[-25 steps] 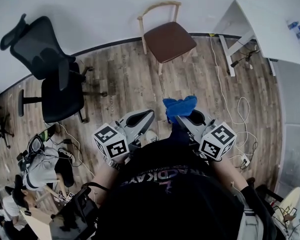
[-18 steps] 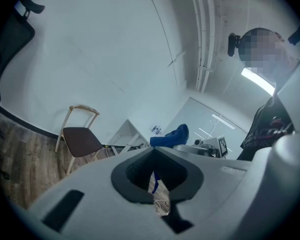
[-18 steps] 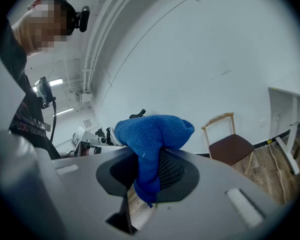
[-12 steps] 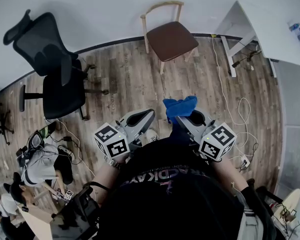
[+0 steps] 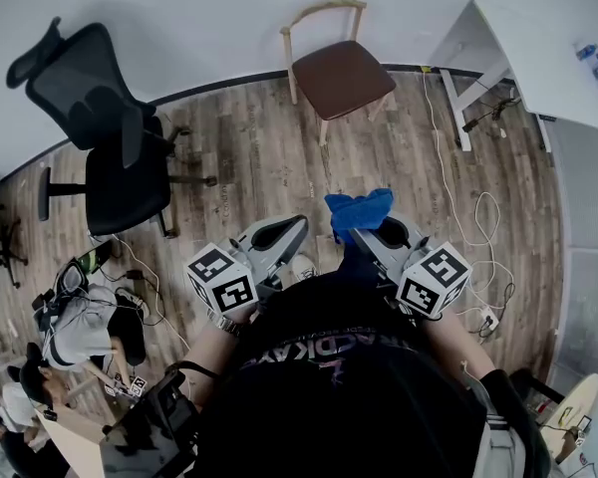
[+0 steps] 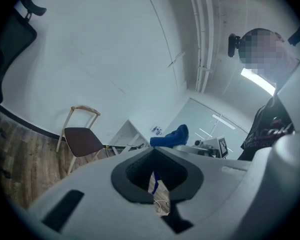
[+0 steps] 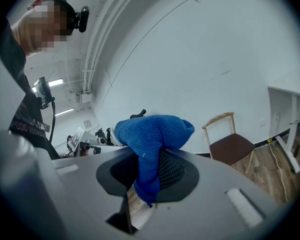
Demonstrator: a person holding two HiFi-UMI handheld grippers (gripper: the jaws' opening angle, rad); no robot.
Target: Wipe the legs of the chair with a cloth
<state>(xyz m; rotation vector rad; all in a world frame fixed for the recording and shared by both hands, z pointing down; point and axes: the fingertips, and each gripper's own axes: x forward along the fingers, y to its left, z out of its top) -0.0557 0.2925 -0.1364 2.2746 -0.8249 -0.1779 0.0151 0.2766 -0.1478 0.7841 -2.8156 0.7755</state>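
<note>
1. Right gripper (image 7: 148, 180): jaws clamped on the blue cloth (image 7: 153, 133). The cloth is pinched between the pads; most of it bunches up above the jaws and a short end hangs below.
2. Left gripper (image 6: 155, 178): jaws together, only a thin slit between them, nothing held.
3. Head view: both grippers are held close to the person's torso, side by side, tips pointing forward over the wooden floor (image 5: 249, 157). The cloth sits at the right gripper's tip.
4. Wooden chair (image 5: 337, 78): light frame, brown seat, upright against the white wall (image 5: 229, 18), straight ahead of the grippers.
5. Cloth and chair are well apart, with bare floor between them. Nothing touches the chair legs (image 5: 322, 133).
6. Black office chair (image 5: 110, 152) stands to the left of the wooden chair, white desk (image 5: 538, 53) to its right.
7. White cables (image 5: 483, 217) trail over the floor on the right, from the desk legs towards the person.
8. Another person (image 5: 80, 332) sits low at the left edge of the head view.
</note>
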